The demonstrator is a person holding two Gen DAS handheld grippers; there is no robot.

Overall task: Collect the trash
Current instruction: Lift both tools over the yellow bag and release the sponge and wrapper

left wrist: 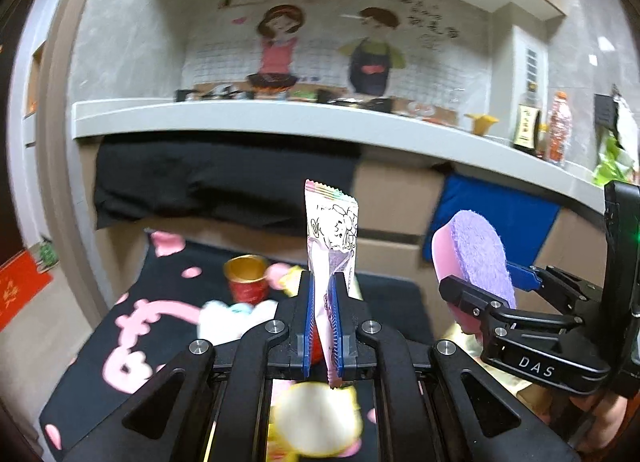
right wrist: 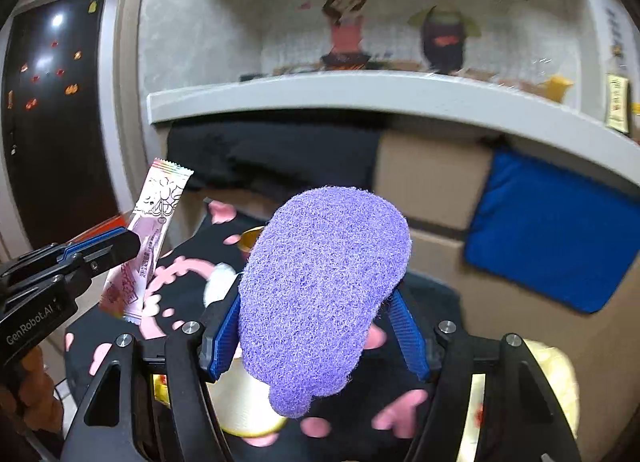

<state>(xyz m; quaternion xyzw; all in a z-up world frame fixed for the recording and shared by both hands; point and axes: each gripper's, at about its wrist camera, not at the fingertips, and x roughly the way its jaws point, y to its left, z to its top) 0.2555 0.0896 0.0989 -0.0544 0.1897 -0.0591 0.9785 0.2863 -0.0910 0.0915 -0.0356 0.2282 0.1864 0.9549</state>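
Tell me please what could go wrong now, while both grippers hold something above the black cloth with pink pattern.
1. The left gripper pinches the pink wrapper only near its lower end; the thin film stands tall and might slip out.
2. The right gripper clamps the purple sponge, which bulges out well past the fingers; being soft, it could work loose.
3. The red-and-gold cup stands on the cloth below; a dropped item or a low gripper might tip it.
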